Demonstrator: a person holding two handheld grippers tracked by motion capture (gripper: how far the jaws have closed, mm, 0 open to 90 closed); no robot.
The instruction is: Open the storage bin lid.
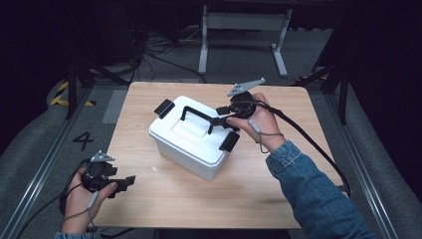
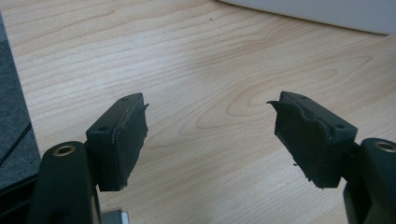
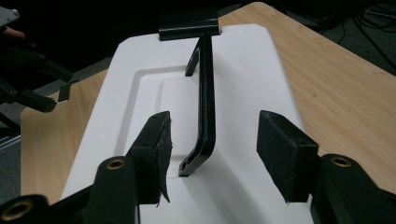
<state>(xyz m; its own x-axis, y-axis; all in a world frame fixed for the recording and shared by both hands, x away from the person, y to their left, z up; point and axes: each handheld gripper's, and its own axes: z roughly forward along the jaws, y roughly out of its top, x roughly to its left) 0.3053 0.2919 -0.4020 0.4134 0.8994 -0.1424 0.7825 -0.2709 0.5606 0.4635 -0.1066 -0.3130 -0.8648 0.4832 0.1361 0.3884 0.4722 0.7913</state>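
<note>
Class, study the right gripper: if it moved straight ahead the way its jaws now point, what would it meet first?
Most likely the black handle on the lid of the white box. The right gripper is open, and the handle's near end stands between its jaws, which are not touching it. Depth is hard to judge, so a jaw might graze the lid first.

a light wooden table (image 1: 164, 199) stands on grey floor (image 1: 40, 134). beyond its far edge stands a white metal frame (image 1: 244, 30), with dark cables (image 1: 154, 50) strewn on the floor by it. off the table's left edge, a black "4" (image 1: 82, 140) and yellow-black tape (image 1: 62, 94) mark the floor.
</note>
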